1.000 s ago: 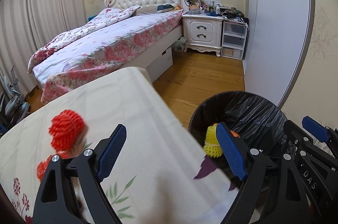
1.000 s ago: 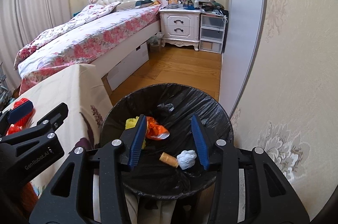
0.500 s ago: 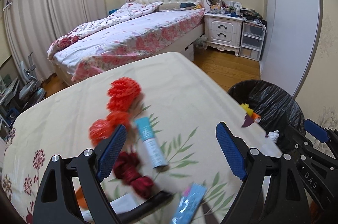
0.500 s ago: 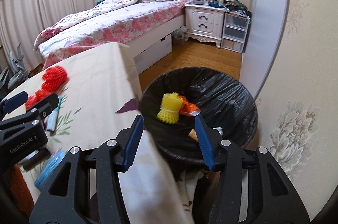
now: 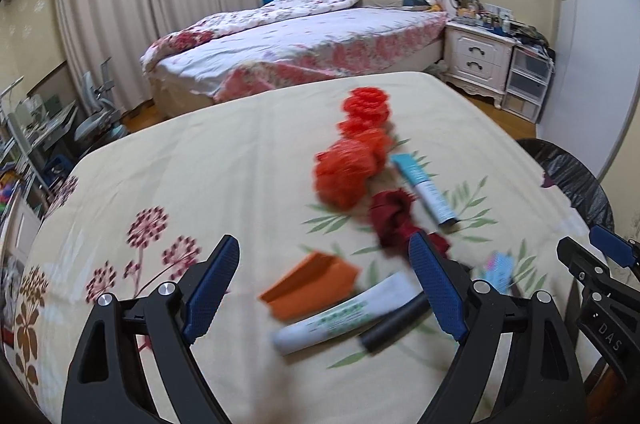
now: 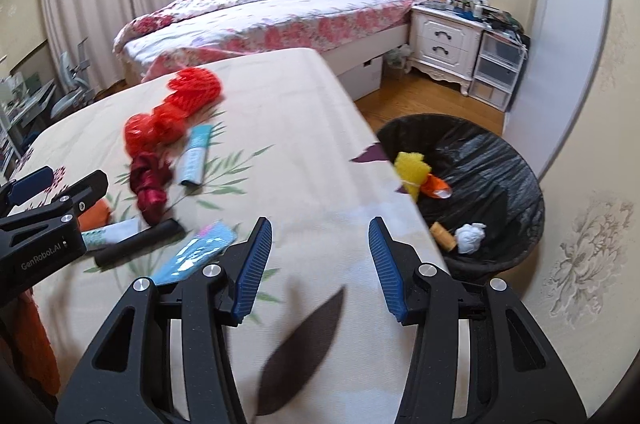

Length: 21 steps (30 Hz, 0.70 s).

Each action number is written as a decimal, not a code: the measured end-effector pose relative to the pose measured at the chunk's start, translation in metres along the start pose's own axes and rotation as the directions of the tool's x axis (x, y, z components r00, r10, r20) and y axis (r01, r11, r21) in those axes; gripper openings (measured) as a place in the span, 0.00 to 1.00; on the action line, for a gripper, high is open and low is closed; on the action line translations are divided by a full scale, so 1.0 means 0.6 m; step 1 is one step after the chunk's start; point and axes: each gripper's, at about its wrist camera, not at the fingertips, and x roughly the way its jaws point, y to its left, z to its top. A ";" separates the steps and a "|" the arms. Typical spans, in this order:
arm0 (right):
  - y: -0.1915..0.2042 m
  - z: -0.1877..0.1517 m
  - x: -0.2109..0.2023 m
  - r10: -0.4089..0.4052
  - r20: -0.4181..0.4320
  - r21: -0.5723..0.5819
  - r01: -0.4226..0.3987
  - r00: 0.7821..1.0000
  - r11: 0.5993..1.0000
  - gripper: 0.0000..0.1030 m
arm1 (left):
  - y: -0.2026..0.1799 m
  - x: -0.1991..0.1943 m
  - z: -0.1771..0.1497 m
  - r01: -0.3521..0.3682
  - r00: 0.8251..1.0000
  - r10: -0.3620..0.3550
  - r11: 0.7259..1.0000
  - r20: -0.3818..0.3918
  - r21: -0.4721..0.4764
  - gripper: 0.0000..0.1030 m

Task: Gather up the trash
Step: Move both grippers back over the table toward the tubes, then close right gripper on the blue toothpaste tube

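Trash lies on the floral tablecloth (image 5: 200,164): two red foam nets (image 5: 366,106) (image 5: 344,178), a dark red crumpled wrapper (image 5: 390,220), a teal-and-white tube (image 5: 424,190), an orange folded paper (image 5: 312,284), a white-and-green tube (image 5: 344,318), a black cylinder (image 5: 396,320) and a blue wrapper (image 6: 196,252). My left gripper (image 5: 324,256) hangs open wide above the orange paper and tubes, holding nothing. My right gripper (image 6: 319,228) is open and empty over the table's right edge. The black-lined bin (image 6: 500,152) holds a yellow foam net (image 6: 412,172), an orange wrapper (image 6: 436,186) and white crumpled paper (image 6: 470,232).
The bin stands on the wooden floor (image 6: 420,96) between the table and the wall (image 6: 580,144). Behind the table are a bed (image 5: 304,40), a white nightstand (image 5: 476,56) and plastic drawers (image 5: 528,80). Chairs and a desk (image 5: 60,116) stand at far left.
Both grippers have swung left from over the bin to over the table. The trash pile now sits in front of the left gripper. The right gripper's jaws stand slightly wider.
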 end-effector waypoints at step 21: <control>0.105 -0.026 0.024 0.073 -0.110 -0.121 -0.086 0.991 0.989 0.48 | 0.073 -0.002 -0.035 -0.027 0.999 0.025 0.996 -0.025 -0.090 0.82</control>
